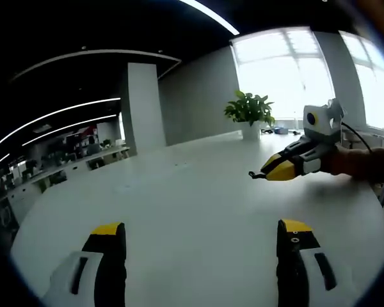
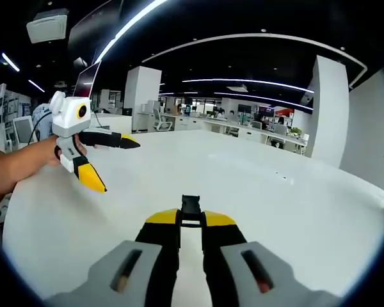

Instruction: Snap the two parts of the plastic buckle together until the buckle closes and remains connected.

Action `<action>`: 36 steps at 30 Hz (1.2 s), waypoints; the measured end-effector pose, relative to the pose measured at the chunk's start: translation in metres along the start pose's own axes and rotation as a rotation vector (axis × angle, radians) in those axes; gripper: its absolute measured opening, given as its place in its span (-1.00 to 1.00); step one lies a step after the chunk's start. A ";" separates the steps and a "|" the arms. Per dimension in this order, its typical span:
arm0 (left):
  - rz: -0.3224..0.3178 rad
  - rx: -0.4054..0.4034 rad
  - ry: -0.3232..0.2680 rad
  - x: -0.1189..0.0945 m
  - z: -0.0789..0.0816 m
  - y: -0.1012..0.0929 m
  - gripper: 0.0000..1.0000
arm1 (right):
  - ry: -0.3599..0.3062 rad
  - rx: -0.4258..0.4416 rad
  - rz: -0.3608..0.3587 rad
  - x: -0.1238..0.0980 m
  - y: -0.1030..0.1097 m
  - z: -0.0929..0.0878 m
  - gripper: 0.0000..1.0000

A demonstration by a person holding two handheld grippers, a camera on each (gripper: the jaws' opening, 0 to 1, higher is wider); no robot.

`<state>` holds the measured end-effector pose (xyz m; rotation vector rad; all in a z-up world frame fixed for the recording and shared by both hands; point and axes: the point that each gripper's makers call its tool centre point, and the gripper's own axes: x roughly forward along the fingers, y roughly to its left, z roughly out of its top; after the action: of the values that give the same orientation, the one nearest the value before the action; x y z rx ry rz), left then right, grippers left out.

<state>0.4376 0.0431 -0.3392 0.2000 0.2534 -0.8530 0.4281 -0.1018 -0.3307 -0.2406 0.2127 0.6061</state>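
White table [image 1: 179, 204] spans both views; a potted plant [image 1: 249, 114] stands at its far edge. Left gripper [image 1: 201, 246]: jaws spread wide, nothing between them. It shows in the right gripper view at [image 2: 115, 163], likewise agape, held in a hand [image 2: 25, 163].

Right gripper [image 2: 191, 220] — jaws clenched on a black buckle part [image 2: 191, 208], which juts forward past the tips, long axis along the jaws. In the left gripper view it sits at [image 1: 269, 173], tips pointing leftward.

No container present. The mating half — cannot locate it.
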 end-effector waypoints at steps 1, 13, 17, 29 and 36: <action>-0.001 0.001 0.001 0.000 0.000 0.000 0.99 | 0.001 0.000 0.000 0.000 -0.001 0.000 -0.79; -0.003 -0.002 0.012 0.002 -0.003 0.000 0.99 | -0.012 0.050 -0.040 0.019 -0.015 0.005 -0.79; 0.000 0.002 0.010 0.002 -0.003 0.001 0.99 | 0.005 0.065 -0.040 0.028 -0.018 0.003 -0.79; 0.000 0.006 -0.002 0.002 0.001 0.000 0.99 | 0.011 0.063 -0.050 0.044 -0.016 0.008 -0.79; -0.006 0.011 -0.001 0.003 0.001 -0.002 0.99 | 0.019 0.071 -0.044 0.053 -0.018 0.007 -0.79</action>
<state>0.4378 0.0397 -0.3392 0.2094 0.2489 -0.8610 0.4818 -0.0857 -0.3348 -0.1825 0.2464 0.5522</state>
